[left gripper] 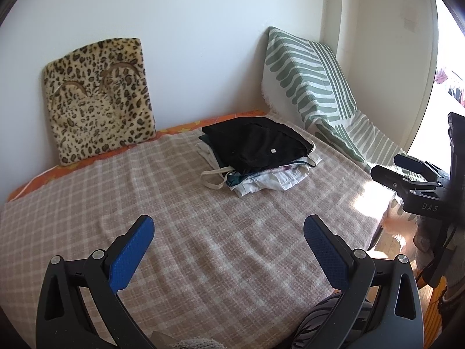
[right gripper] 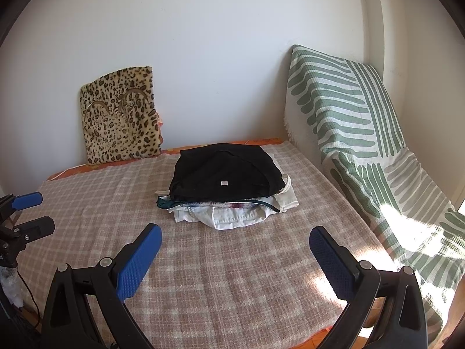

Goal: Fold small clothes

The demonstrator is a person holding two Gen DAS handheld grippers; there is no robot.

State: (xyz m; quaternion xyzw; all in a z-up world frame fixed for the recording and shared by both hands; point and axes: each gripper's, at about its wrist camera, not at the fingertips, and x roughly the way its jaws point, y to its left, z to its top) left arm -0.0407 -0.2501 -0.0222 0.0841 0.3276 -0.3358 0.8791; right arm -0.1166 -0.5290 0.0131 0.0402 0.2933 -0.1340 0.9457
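Both grippers, left gripper (left gripper: 228,250) and right gripper (right gripper: 235,257), hover wide open and empty short of the clothes pile (right gripper: 226,183); you next reach for its black top garment (right gripper: 223,171).

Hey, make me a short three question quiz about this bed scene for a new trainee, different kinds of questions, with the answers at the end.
1. True or false: the left gripper is shut on the black garment.
2. Multiple choice: what leans against the wall behind the pile of clothes? A) a leopard print cushion B) a mirror C) a suitcase
3. Fill in: the pile rests on a checked ____.

Key:
1. False. Both the left gripper and the right gripper are open and hold nothing.
2. A. A green striped cover drapes the side.
3. Blanket.
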